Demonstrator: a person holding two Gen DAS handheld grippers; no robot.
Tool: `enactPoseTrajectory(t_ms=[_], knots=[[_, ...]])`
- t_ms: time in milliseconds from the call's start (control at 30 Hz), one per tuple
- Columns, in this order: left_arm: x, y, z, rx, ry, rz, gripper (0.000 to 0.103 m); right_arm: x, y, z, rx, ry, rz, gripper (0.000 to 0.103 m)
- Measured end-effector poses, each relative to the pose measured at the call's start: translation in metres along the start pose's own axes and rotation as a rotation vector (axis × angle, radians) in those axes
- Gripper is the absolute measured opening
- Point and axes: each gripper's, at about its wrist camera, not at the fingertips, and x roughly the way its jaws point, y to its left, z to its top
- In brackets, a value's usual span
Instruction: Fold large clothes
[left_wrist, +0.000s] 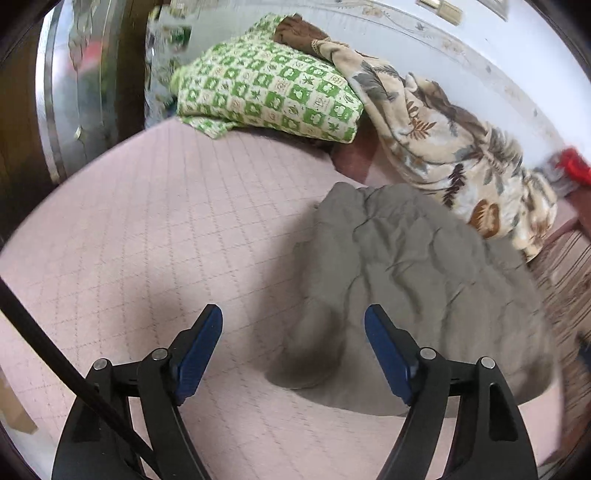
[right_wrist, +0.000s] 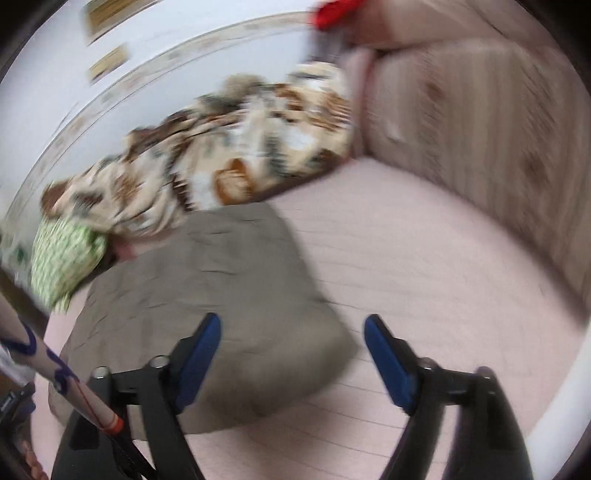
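Folded grey-brown quilted garment (left_wrist: 413, 291) lies on the pink quilted bed (left_wrist: 147, 240). Your left gripper (left_wrist: 293, 354) and right gripper (right_wrist: 291, 362) hover, fingers apart, empty. Garment sits ahead-right of the left, ahead-left of the right, roughly between them.

Left gripper (left_wrist: 293, 354) hovering over the bed (left_wrist: 147, 240)
Jaws spread wide, gripping nothing; grey garment (left_wrist: 417, 288) lying folded toward the bed's right edge.

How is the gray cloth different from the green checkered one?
The gray cloth is plain with no pattern; the green checkered cloth has green-and-cream squares. The gray cloth lies near the grippers; the green checkered cloth sits farther back, partly under a leafy blanket. Both are folded and rest on the pink bed cover.
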Motion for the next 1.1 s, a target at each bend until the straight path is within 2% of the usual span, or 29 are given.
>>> enactPoseTrajectory(t_ms=[33, 133, 233, 300, 367, 433, 567, 633, 667, 800, 900, 967, 1033, 1100], knots=[[0.002, 0.000, -0.005, 0.018, -0.017, 0.021, 0.079, 0.006, 0.019, 0.005, -0.039, 0.012, 0.006, 0.071], [0.010, 0.007, -0.015, 0.055, -0.032, 0.060, 0.079, 0.037, 0.076, 0.019, -0.128, 0.047, 0.016, 0.068], [0.016, 0.017, -0.014, 0.043, -0.015, 0.031, 0.079, 0.086, 0.121, 0.029, -0.195, 0.062, -0.049, 0.060], [0.016, 0.020, -0.012, 0.032, -0.014, 0.015, 0.079, 0.126, 0.139, 0.032, -0.229, 0.084, -0.121, 0.060], [0.013, 0.021, -0.011, 0.034, -0.032, 0.022, 0.079, 0.166, 0.145, 0.030, -0.238, 0.137, -0.204, 0.062], [0.008, 0.021, -0.009, 0.046, -0.061, 0.045, 0.079, 0.201, 0.143, 0.023, -0.242, 0.176, -0.269, 0.073], [-0.002, 0.030, -0.005, 0.028, -0.107, 0.077, 0.079, 0.216, 0.147, 0.023, -0.277, 0.184, -0.350, 0.078], [-0.007, 0.037, -0.003, 0.004, -0.116, 0.086, 0.079, 0.210, 0.162, 0.031, -0.337, 0.183, -0.390, 0.074], [-0.009, 0.041, -0.001, -0.010, -0.121, 0.097, 0.080, 0.195, 0.174, 0.035, -0.368, 0.145, -0.376, 0.072], [-0.015, 0.052, 0.004, -0.052, -0.158, 0.182, 0.081, 0.140, 0.228, 0.026, -0.428, 0.044, -0.169, 0.072], [-0.021, 0.054, 0.005, -0.031, -0.191, 0.237, 0.083, 0.126, 0.277, 0.003, -0.471, 0.065, -0.023, 0.072], [-0.030, 0.054, 0.005, -0.020, -0.239, 0.265, 0.088, 0.133, 0.309, -0.017, -0.504, 0.105, 0.047, 0.072], [-0.037, 0.053, 0.004, -0.011, -0.289, 0.288, 0.089, 0.153, 0.331, -0.039, -0.536, 0.147, 0.039, 0.073], [-0.043, 0.051, 0.004, 0.004, -0.324, 0.305, 0.092, 0.178, 0.351, -0.063, -0.606, 0.169, -0.046, 0.075]])
